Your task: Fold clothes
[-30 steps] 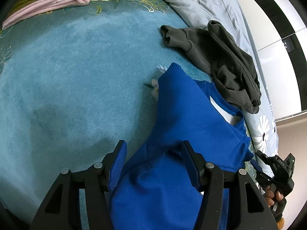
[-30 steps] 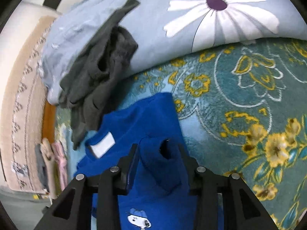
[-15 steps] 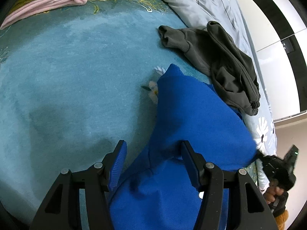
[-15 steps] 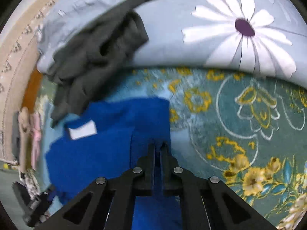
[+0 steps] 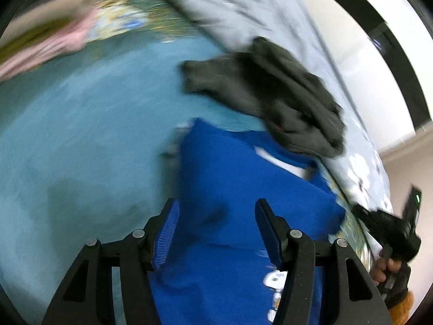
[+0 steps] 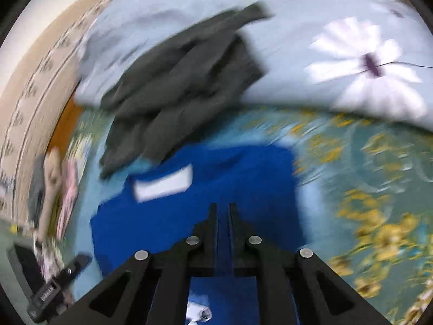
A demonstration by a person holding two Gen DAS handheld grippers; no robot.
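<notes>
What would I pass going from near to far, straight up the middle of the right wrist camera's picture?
Shut right gripper pinching the blue shirt → white label at its collar → crumpled dark grey garment → pale blue quilt.

blur: both views smeared | hidden: blue shirt collar edge under grey garment

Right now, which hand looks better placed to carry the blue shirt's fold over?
Probably the right: the right gripper is pinched shut on the blue shirt, while the left gripper only straddles the cloth with jaws apart.
</notes>
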